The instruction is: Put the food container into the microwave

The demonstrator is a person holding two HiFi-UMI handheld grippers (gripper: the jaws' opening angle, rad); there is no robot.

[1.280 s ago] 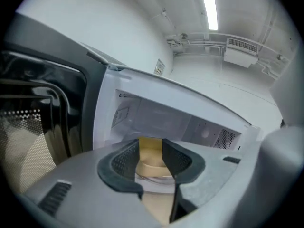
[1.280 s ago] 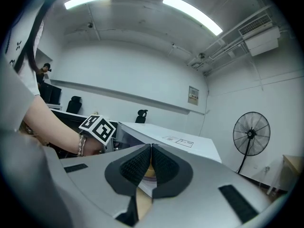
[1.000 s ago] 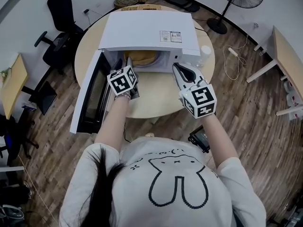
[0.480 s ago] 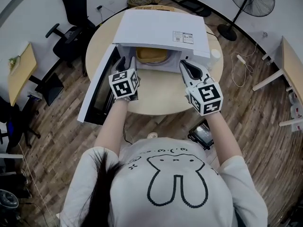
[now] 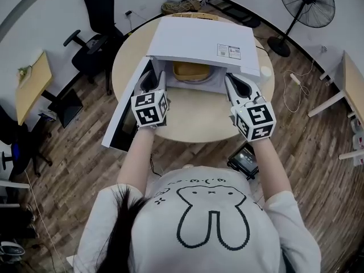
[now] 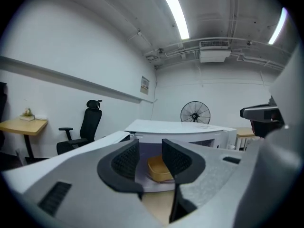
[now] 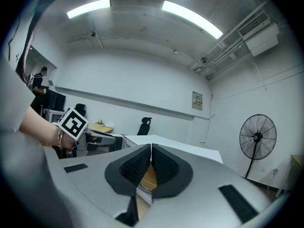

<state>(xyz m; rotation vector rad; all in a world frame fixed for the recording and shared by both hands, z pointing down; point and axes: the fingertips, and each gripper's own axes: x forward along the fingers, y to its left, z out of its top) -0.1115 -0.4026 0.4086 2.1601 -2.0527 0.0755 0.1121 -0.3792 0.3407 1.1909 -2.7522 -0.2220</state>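
Inside the microwave point(image 5: 199, 38), on its floor, sits the yellow food container point(image 5: 189, 70), back from the opening and touched by neither tool. Both grippers hover over the round table point(image 5: 193, 121) just in front of the cavity. The left gripper point(image 5: 153, 82) has its 2 jaws parted with nothing between them, and its own view looks through the gap at the container. The right gripper point(image 5: 234, 85) has its jaws pressed together at the tips, gripping nothing. The door point(image 5: 120, 118) hangs wide open on the left, beside the left gripper.

Placement looks done, so the step in hand is probably the retreat and then shutting the door. To do it well, both tools should draw straight back, clear of the cavity. The left gripper, nearer the door, should push flat on its outer face near the free edge and swing it smoothly to the latch without jolting the microwave.
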